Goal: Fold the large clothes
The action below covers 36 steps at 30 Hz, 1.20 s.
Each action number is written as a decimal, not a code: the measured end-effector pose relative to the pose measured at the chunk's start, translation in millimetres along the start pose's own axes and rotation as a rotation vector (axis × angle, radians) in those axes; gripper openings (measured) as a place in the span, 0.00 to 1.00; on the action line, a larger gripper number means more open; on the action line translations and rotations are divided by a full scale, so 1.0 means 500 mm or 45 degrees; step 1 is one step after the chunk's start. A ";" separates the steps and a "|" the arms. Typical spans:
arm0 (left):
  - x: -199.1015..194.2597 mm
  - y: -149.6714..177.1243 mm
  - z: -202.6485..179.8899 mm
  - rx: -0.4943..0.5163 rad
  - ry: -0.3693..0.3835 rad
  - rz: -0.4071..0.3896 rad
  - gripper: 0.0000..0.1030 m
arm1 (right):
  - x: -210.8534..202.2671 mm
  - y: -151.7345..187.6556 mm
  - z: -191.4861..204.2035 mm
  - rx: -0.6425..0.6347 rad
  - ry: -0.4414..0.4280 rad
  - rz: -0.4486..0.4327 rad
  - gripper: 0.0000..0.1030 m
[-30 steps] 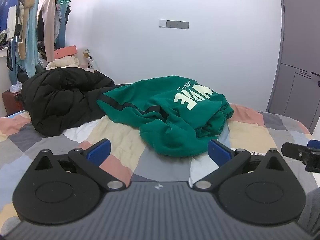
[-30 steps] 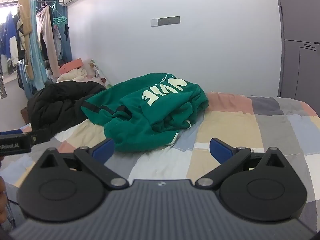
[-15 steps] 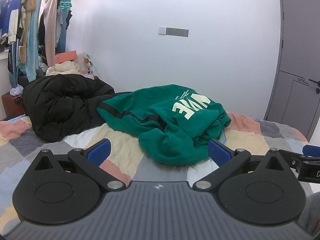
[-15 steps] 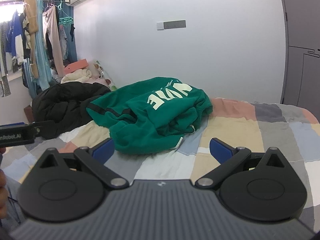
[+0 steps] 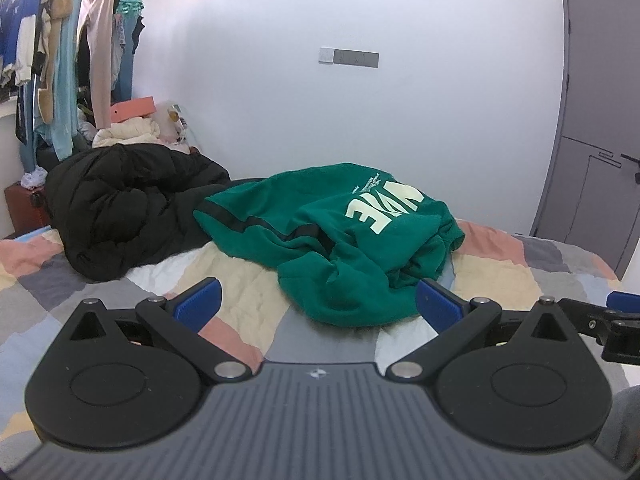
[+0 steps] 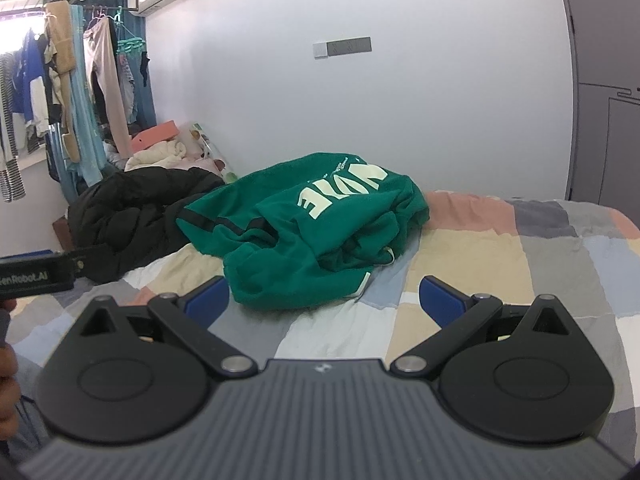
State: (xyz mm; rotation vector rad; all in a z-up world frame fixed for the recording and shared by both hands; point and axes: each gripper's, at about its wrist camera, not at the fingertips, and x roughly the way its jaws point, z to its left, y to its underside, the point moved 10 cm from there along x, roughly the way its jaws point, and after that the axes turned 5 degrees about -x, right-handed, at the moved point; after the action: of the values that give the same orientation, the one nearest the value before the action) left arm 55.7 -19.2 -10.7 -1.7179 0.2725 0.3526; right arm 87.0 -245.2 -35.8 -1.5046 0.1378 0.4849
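Left wrist view: left gripper [image 5: 318,306] held low and level over the near edge of the bed [image 5: 248,292], aimed toward the far wall, jaws spread wide with nothing between them, blue pads on black linkage arms ahead of a ribbed dark-grey body. Right wrist view: right gripper [image 6: 324,300] in much the same pose, level and just off the bedspread, jaws likewise wide apart and empty; tip of the left gripper poking in at the left edge, with part of a hand [image 6: 8,392] below it. Green sweatshirt [image 5: 340,240] heaped in a crumpled mound in the middle of the bed, ahead of both grippers and touching neither; soft fleece-like fabric, deep folds, pale block lettering upside down on top, a black stripe along one sleeve or hem, a light inner edge showing at the near fold in the right view. Black puffer jacket [image 5: 124,208] bunched just beside it on the left, quilted and slightly glossy, the green fabric overlapping its edge. Bedspread a patchwork of matte rectangles in grey, beige, salmon and pale blue, lightly wrinkled. Hanging clothes [image 6: 60,96] on a rail at far left; grey door [image 5: 600,140] at right.
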 end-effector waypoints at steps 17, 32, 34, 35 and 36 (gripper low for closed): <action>0.040 0.002 0.018 -0.003 -0.005 0.017 1.00 | 0.026 0.016 0.001 0.007 0.008 0.032 1.00; 0.072 -0.003 0.045 -0.010 0.001 -0.004 1.00 | 0.069 0.026 0.020 0.031 -0.045 0.066 1.00; 0.087 -0.009 0.043 0.017 -0.009 -0.013 1.00 | 0.082 0.023 0.020 0.043 -0.046 0.068 1.00; 0.098 -0.012 0.041 0.036 -0.016 -0.015 1.00 | 0.090 0.020 0.018 0.045 -0.043 0.064 1.00; 0.110 -0.014 0.039 0.052 -0.020 -0.016 1.00 | 0.097 0.018 0.017 0.047 -0.040 0.062 1.00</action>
State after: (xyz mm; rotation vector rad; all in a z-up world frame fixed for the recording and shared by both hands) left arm 107.5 2.0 -28.5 -1.6750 0.2559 0.3491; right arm 125.1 -226.0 -61.8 -1.4595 0.1582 0.5420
